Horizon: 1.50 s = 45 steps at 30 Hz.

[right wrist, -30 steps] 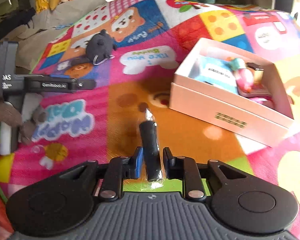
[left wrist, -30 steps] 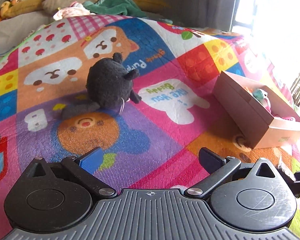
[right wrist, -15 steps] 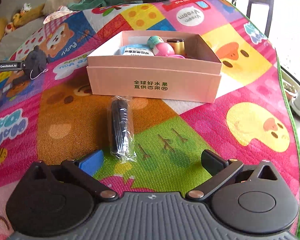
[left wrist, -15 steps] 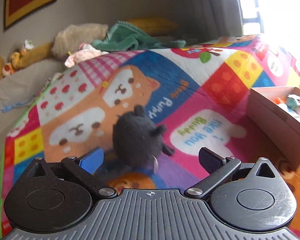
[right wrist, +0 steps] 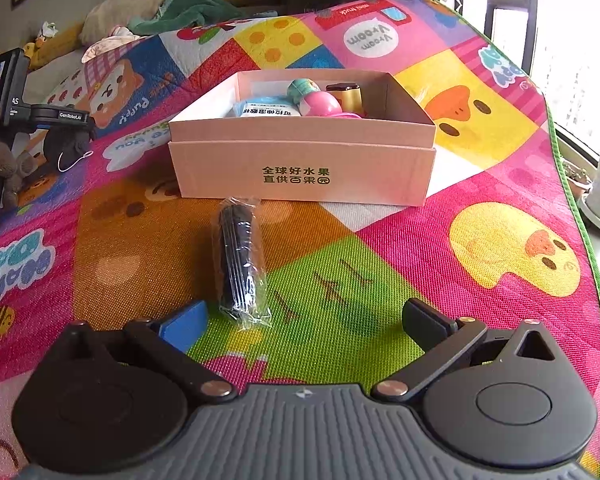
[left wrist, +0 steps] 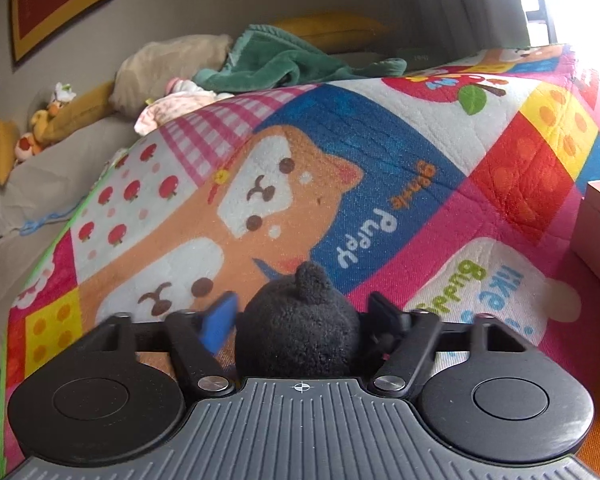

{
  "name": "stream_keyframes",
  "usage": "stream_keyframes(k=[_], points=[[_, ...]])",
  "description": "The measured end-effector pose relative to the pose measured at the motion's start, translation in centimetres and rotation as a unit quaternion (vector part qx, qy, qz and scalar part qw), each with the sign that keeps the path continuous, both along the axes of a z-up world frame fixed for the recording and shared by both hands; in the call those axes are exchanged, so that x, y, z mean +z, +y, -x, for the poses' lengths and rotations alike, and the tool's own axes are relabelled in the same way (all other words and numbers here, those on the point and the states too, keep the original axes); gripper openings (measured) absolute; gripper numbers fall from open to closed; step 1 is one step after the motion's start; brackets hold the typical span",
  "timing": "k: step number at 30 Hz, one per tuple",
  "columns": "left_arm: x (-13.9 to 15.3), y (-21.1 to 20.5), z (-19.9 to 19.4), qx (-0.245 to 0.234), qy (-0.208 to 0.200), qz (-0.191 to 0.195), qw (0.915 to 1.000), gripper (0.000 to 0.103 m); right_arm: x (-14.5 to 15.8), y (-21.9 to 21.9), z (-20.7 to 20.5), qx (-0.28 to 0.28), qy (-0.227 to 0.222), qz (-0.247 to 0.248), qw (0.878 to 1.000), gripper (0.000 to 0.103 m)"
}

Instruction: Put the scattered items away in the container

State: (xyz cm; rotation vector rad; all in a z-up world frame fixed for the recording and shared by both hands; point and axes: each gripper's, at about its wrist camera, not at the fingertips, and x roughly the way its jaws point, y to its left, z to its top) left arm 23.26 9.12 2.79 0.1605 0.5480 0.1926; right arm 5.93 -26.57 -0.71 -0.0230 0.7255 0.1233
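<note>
Ahead of the right claw, the pink box front reads 全球好水果 / 直供百果园; beyond it the play mat says "Vroom Vroom". Off left, the other gripper's arm — "GenRobot.AI". Before the left claw, the mat reads "Puppy".

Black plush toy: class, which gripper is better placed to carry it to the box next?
Left. The left gripper has the black plush toy between its jaws, which have just been closing; the right gripper stands open, empty.

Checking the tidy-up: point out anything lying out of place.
The black wrapped bundle lies on the play mat just in front of the pink box, not in it. The black plush toy sits between the left gripper fingers.
</note>
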Motion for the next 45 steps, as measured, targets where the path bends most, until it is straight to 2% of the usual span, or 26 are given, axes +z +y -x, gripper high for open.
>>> stream_keyframes(k=[6, 10, 12, 14, 17, 20, 22, 23, 25, 29, 31, 33, 35, 38, 39, 40, 41, 42, 43, 45], points=[[1.1, -1.2, 2.1, -0.026, -0.014, -0.009, 0.9995, 0.062, 0.1, -0.5, 0.1, 0.0, -0.005, -0.019, 1.0, 0.103], [2.9, -4.1, 6.5, -0.107, -0.033, -0.007, 0.9936, 0.053, 0.1, -0.8, 0.3, -0.002, -0.008, -0.03, 1.0, 0.103], [3.6, -5.9, 9.0, -0.158, -0.033, 0.002, 0.9868, 0.047, 0.1, -0.9, 0.3, -0.002, -0.008, -0.032, 0.999, 0.103], [4.0, -7.6, 11.3, -0.212, -0.025, 0.019, 0.9769, 0.047, 0.1, -0.9, 0.3, -0.002, -0.009, -0.033, 0.999, 0.103], [3.9, -9.9, 14.3, -0.287, -0.016, 0.026, 0.9574, 0.053, 0.1, -0.9, 0.3, -0.002, -0.009, -0.034, 0.999, 0.103], [3.1, -11.4, 16.0, -0.316, -0.006, 0.024, 0.9485, 0.072, 0.1, -1.1, 0.4, -0.003, -0.011, -0.04, 0.999, 0.103], [2.7, -11.6, 16.6, -0.311, -0.004, 0.029, 0.9499, 0.083, 0.1, -1.2, 0.4, -0.003, -0.012, -0.045, 0.999, 0.103], [2.5, -11.5, 16.9, -0.306, -0.004, 0.03, 0.9516, 0.085, 0.1, -1.3, 0.4, -0.003, -0.012, -0.046, 0.999, 0.103], [2.3, -10.8, 17.0, -0.289, -0.005, 0.029, 0.9568, 0.097, 0.1, -1.2, 0.4, -0.003, -0.012, -0.044, 0.999, 0.103], [1.8, -9.3, 16.2, -0.236, -0.001, 0.012, 0.9717, 0.098, 0.1, -0.9, 0.3, -0.002, -0.008, -0.034, 0.999, 0.103], [1.6, -8.4, 15.6, -0.207, 0.0, 0.033, 0.9778, 0.101, 0.0, -0.6, 0.2, 0.002, -0.002, -0.022, 1.0, 0.103], [1.4, -7.7, 15.3, -0.185, 0.0, 0.067, 0.9804, 0.103, 0.0, -0.2, 0.0, 0.011, 0.007, -0.002, 1.0, 0.103], [0.8, -7.6, 15.1, -0.177, 0.01, 0.093, 0.9798, 0.103, 0.1, -0.1, 0.0, 0.019, 0.012, 0.004, 1.0, 0.103], [-0.3, -8.0, 15.0, -0.181, 0.039, 0.109, 0.9767, 0.103, 0.5, -0.4, -0.3, 0.02, 0.021, 0.004, 1.0, 0.103], [-0.6, -8.0, 15.0, -0.186, 0.05, 0.114, 0.9747, 0.103, 0.7, -0.5, -0.4, 0.009, 0.019, 0.021, 1.0, 0.103], [-0.9, -7.9, 15.1, -0.19, 0.06, 0.119, 0.9727, 0.103, 0.9, -0.6, -0.4, -0.016, 0.006, 0.059, 0.998, 0.102], [-1.2, -7.9, 15.2, -0.192, 0.066, 0.125, 0.9711, 0.103, 1.1, -0.5, -0.5, -0.059, -0.017, 0.122, 0.991, 0.101], [-1.5, -7.8, 15.4, -0.192, 0.069, 0.13, 0.9703, 0.103, 1.4, -0.5, -0.4, -0.089, -0.04, 0.162, 0.982, 0.099], [-1.8, -7.6, 15.6, -0.189, 0.073, 0.135, 0.9698, 0.103, 1.9, -0.7, -0.2, -0.101, -0.06, 0.173, 0.978, 0.099], [-2.2, -7.4, 15.5, -0.184, 0.082, 0.144, 0.9688, 0.103, 3.2, -1.6, 0.2, -0.073, -0.059, 0.104, 0.99, 0.102]])
